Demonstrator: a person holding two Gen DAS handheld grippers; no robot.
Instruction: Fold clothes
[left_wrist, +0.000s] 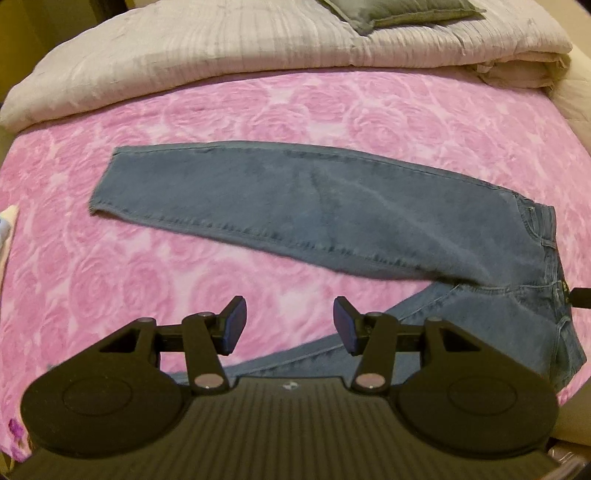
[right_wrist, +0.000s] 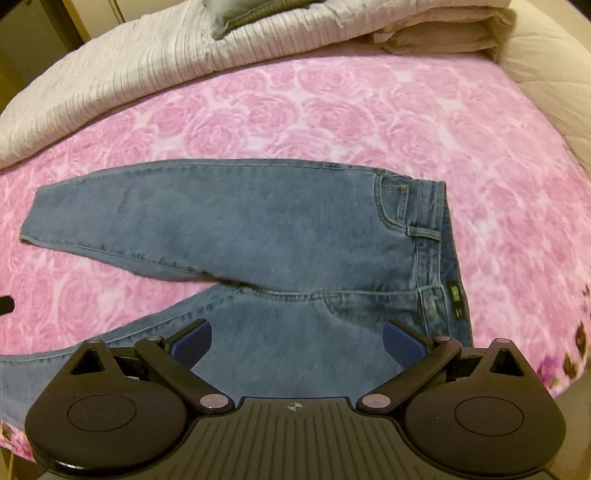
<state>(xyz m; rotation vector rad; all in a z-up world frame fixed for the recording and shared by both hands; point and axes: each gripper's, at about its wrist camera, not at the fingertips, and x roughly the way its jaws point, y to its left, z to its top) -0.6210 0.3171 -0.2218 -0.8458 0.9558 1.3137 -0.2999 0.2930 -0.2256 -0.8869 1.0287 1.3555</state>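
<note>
A pair of blue jeans (right_wrist: 258, 236) lies spread on a bed covered by a pink blanket (right_wrist: 369, 122) with a rose pattern. The waistband is to the right and the two legs run off to the left. The far leg lies flat and nearly straight across the bed, its hem at the far left. The near leg angles away from it toward the near left edge of the bed, so the legs open in a V with pink blanket showing between them.

The left gripper (left_wrist: 290, 325) hangs above the blanket just by the near leg, its jaws wide apart with nothing between them; the blue pads face each other over bare pink cloth, and the leg passes under the right-hand pad.

The right gripper (right_wrist: 297, 345) hangs over the seat of the jeans close to the waistband, its jaws also spread wide and holding nothing; denim fills the gap below them.

At the far side of the bed a pale grey quilt (left_wrist: 184, 55) is bunched up, with a grey pillow (left_wrist: 399, 13) lying on top of it.
</note>
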